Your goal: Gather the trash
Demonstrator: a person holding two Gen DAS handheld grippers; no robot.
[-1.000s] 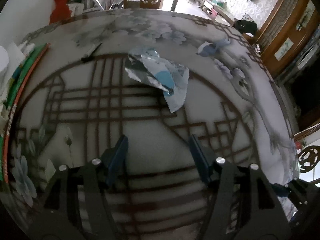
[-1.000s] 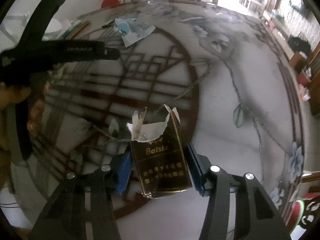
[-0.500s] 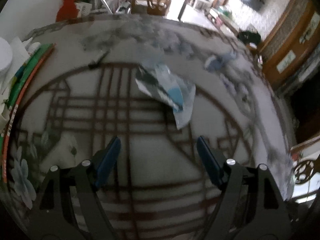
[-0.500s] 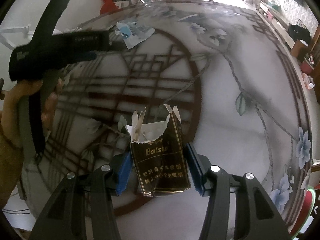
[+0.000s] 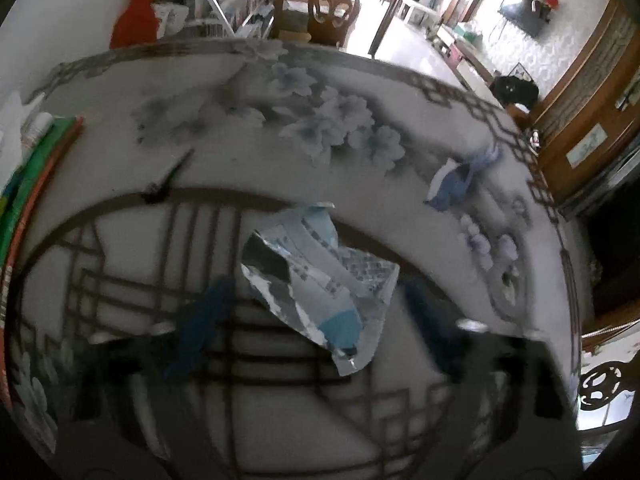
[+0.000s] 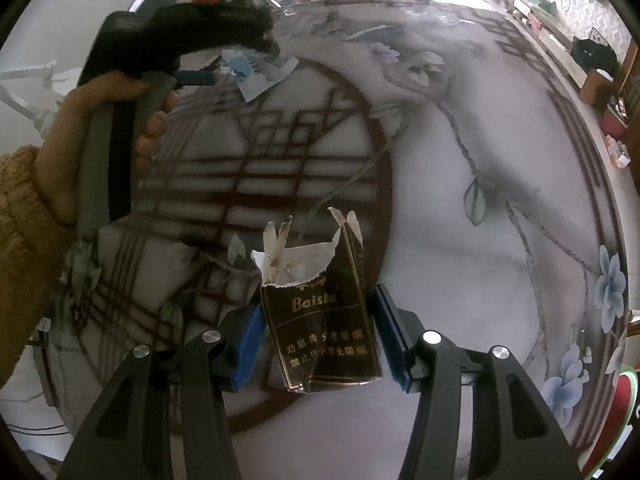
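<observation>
A crumpled silver and blue wrapper (image 5: 320,280) lies on the patterned table (image 5: 280,152). My left gripper (image 5: 316,300) is open, its blue fingers on either side of the wrapper's near end, blurred by motion. The wrapper also shows in the right wrist view (image 6: 256,72), far left, beside the left gripper (image 6: 196,77). My right gripper (image 6: 316,340) is shut on a torn dark cigarette pack (image 6: 320,320) marked "Baisha", held upright above the table.
A black pen (image 5: 168,180) lies at the left. A blue crumpled scrap (image 5: 456,184) lies at the far right. Green and orange books (image 5: 36,172) line the left edge. A wooden chair (image 5: 332,4) stands beyond the table's far edge.
My left gripper has moved forward to the wrapper, which now lies between its fingers. My right gripper still holds the cigarette pack and has barely moved.
</observation>
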